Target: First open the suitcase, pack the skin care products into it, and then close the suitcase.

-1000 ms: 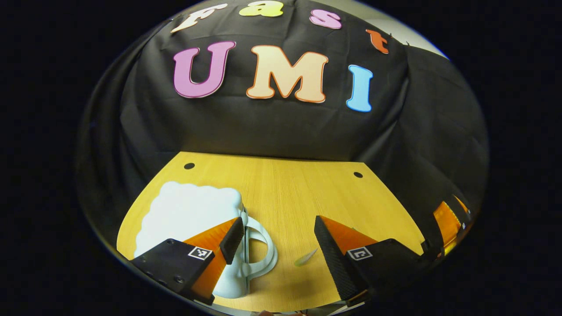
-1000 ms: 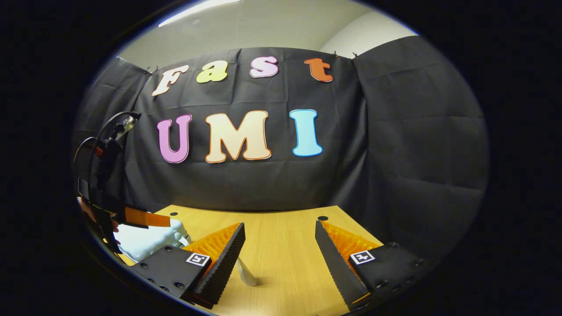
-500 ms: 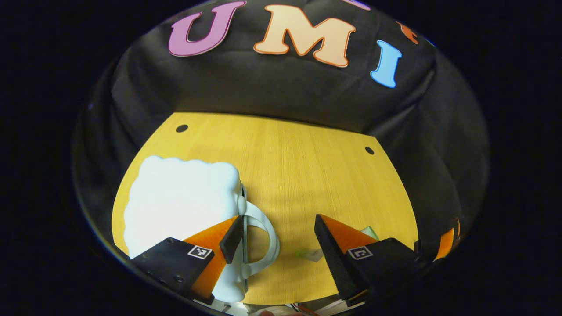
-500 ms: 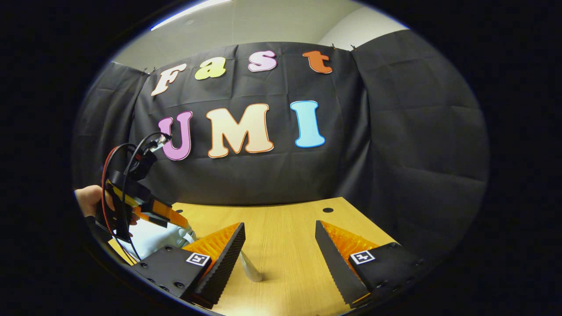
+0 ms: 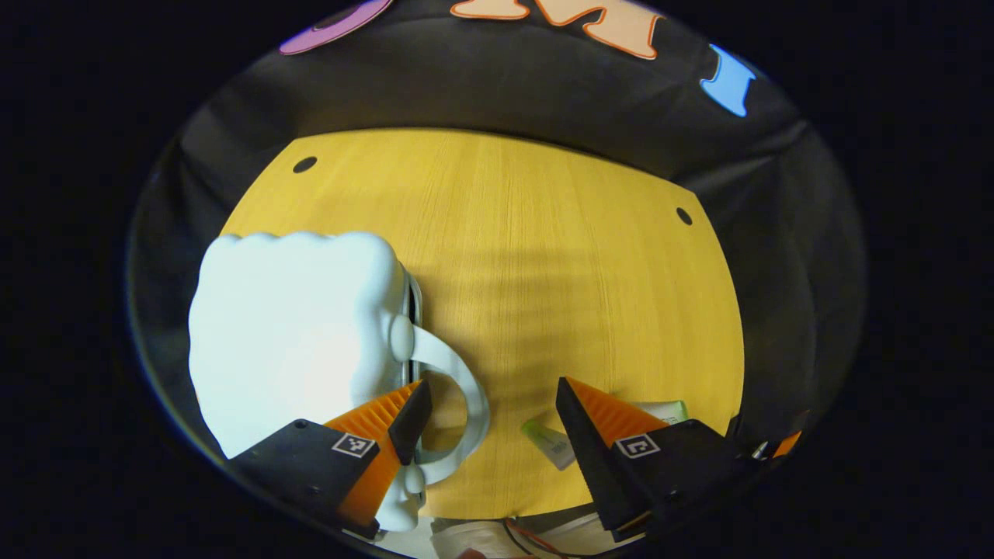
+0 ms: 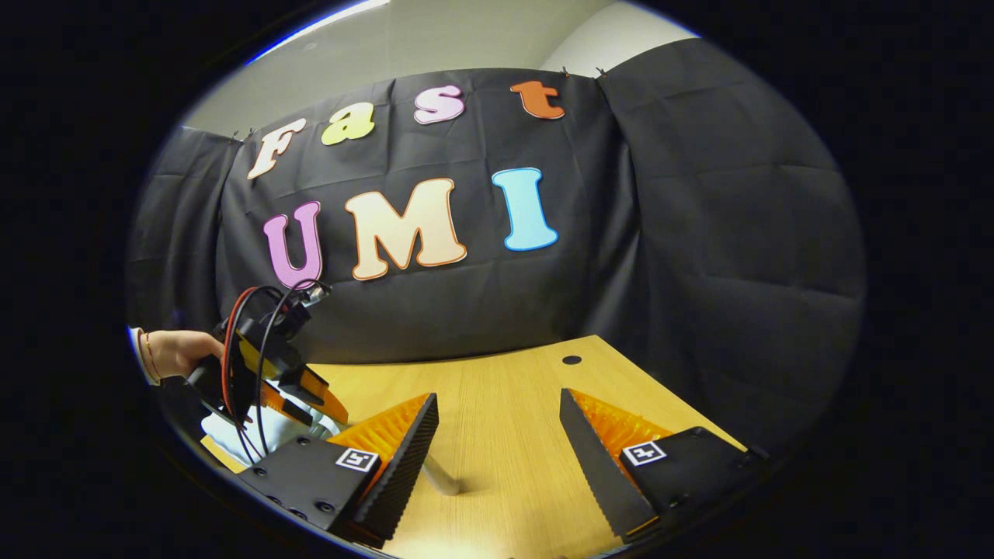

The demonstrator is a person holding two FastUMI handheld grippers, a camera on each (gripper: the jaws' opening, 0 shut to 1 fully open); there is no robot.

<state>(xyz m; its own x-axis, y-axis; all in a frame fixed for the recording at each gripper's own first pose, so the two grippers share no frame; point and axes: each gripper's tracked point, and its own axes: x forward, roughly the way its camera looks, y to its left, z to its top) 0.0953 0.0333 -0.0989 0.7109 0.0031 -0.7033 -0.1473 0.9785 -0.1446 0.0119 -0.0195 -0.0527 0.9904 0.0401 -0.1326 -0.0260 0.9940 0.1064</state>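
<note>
In the left gripper view, the left gripper (image 5: 485, 419) hovered over the wooden tabletop (image 5: 543, 256) with its jaws spread wide and nothing between them. A small pale suitcase (image 5: 291, 334) with a bumpy shell lay closed on the left part of the tabletop, its looped handle (image 5: 466, 404) pointing toward the middle. One finger (image 5: 408, 411) of the left gripper sat over the handle's loop; whether it touched the handle could not be told. Between the two fingers, nearer the other one, a small tube (image 5: 547, 444) with a green end lay flat on the wood, and a second green-tipped tube (image 5: 664, 409) lay just behind that finger, partly hidden by it. Part of the right gripper (image 5: 769, 446) showed at the tabletop's right edge.

In the right gripper view, the right gripper (image 6: 497, 442) was held low over the tabletop (image 6: 505, 404), its jaws likewise released and empty. A pale tube (image 6: 441, 477) lay on the wood just beside its left finger. Farther left, a hand (image 6: 175, 351) held the left gripper (image 6: 311, 392) tilted down above the suitcase (image 6: 229, 431), with red and black cables looping from its body.
</note>
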